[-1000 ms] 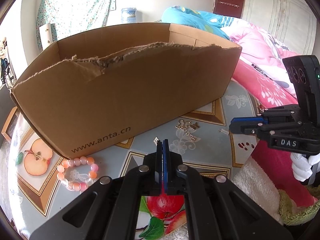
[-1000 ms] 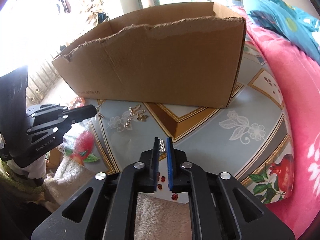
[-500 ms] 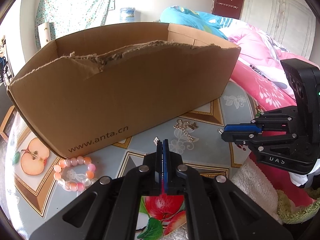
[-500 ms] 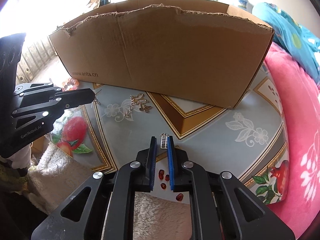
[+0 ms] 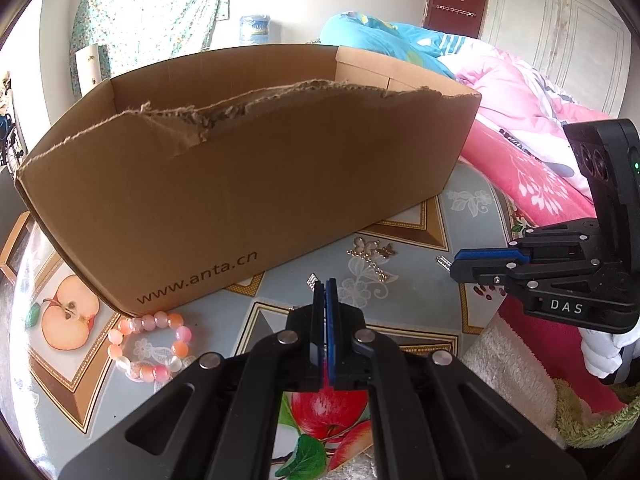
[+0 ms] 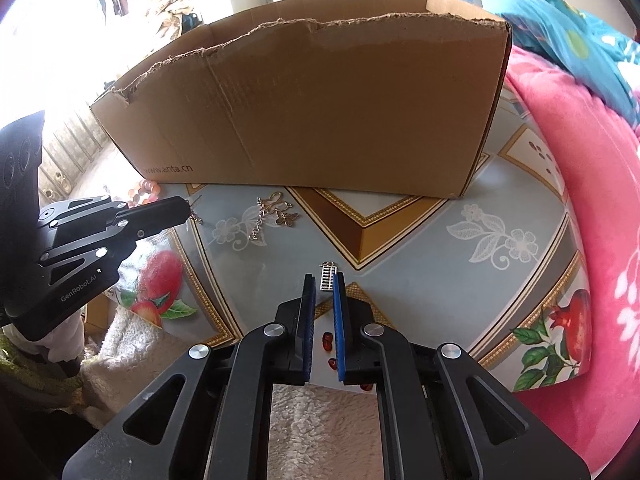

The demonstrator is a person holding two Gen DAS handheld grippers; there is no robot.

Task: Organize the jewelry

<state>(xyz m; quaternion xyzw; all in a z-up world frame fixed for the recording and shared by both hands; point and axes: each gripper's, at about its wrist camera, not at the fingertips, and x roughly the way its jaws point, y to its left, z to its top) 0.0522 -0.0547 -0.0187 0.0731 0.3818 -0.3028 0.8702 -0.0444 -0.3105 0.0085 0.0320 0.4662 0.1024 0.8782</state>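
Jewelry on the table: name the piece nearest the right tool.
The small silver ladder charm, lying just past the right tool. The butterfly chain and bead bracelet lie farther off, by the box.

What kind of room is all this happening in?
Most likely a bedroom in a home. Pink floral bedding and a blue quilt are heaped just behind the table, which has a fruit-patterned cover, and pale panelled wardrobe doors stand at the back.
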